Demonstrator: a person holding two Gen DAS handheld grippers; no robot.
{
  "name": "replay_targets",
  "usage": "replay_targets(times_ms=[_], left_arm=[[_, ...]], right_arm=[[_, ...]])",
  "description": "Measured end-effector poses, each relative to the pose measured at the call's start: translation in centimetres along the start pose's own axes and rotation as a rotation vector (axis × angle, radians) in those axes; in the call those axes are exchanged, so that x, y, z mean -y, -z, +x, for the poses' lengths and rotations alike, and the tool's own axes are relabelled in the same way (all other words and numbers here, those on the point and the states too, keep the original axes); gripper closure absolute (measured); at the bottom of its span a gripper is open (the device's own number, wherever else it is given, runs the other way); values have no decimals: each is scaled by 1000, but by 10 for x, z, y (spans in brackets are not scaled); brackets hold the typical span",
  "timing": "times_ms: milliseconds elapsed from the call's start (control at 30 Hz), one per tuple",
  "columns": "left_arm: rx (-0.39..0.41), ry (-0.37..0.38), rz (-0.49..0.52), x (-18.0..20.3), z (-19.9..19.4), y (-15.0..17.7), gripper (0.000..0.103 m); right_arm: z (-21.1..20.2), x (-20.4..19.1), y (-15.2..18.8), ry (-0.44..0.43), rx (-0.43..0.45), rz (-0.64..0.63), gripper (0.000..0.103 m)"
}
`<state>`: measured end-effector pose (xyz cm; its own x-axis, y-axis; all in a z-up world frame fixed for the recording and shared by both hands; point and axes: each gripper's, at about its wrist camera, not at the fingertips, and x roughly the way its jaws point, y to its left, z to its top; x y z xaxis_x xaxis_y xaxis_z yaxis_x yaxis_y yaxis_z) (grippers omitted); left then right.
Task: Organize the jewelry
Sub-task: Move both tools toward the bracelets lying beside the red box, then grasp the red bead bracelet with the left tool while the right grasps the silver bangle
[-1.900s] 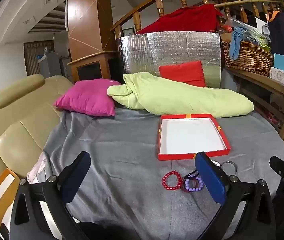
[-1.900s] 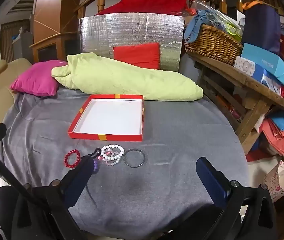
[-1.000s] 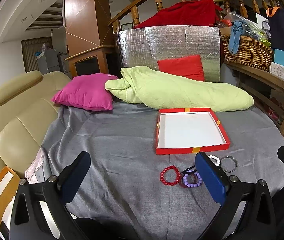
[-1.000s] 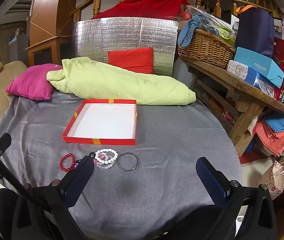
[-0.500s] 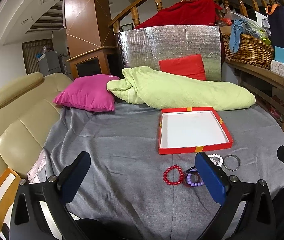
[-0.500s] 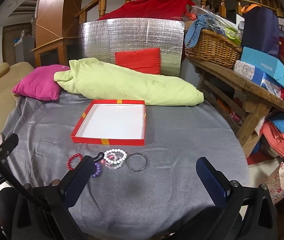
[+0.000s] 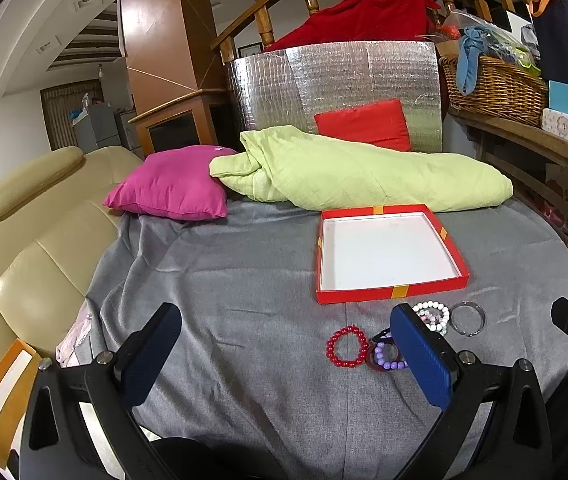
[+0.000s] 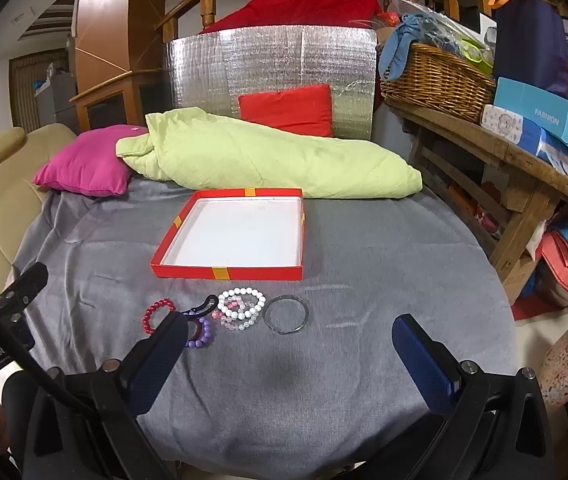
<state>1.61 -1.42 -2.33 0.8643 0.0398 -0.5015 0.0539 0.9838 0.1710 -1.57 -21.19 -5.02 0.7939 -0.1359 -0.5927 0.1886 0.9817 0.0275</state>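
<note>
A shallow red box (image 7: pixel 388 288) (image 8: pixel 228 272) with a white floor lies on the grey cloth. In front of it sits a row of bracelets: red beads (image 7: pixel 347 346) (image 8: pixel 155 311), purple beads (image 7: pixel 386 357) (image 8: pixel 203 335), a white and pink bead cluster (image 7: pixel 432 314) (image 8: pixel 240 307) and a thin metal ring (image 7: pixel 467 318) (image 8: pixel 285 314). My left gripper (image 7: pixel 286 332) hovers open at the near edge, its right finger covering part of the beads. My right gripper (image 8: pixel 290 342) is open too, just short of the ring and holding nothing.
A green quilt (image 7: pixel 356 172), a pink cushion (image 7: pixel 172 184) and a red cushion (image 8: pixel 288 110) lie behind the box. A beige sofa (image 7: pixel 24 240) is on the left. A wooden shelf (image 8: pixel 524 160) with a basket and boxes stands on the right.
Both grippers have shifted slightly; the views swayed and the bracelets now sit a little nearer in the right wrist view. Both stay open. Nothing on the cloth has moved.
</note>
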Motion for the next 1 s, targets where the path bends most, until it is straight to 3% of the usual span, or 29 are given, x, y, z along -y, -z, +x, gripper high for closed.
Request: replay_targets(times_ms=[133, 267, 600, 733, 900, 1000], left_arm=[[-16, 12, 5, 0, 8, 5, 0], [-38, 37, 10, -2, 22, 16, 0], [-166, 171, 27, 2, 87, 52, 0], [-208, 222, 0, 0, 112, 58, 0], [-268, 267, -18, -4, 147, 61, 1], [-303, 294, -25, -3, 165, 59, 12]], right_arm=[[9, 9, 4, -8, -14, 8, 0], [30, 34, 11, -68, -52, 61, 0], [97, 74, 32, -163, -172, 111, 5], [118, 71, 31, -178, -202, 84, 13], [161, 64, 21, -187, -288, 60, 37], [186, 56, 14, -178, -314, 34, 48]])
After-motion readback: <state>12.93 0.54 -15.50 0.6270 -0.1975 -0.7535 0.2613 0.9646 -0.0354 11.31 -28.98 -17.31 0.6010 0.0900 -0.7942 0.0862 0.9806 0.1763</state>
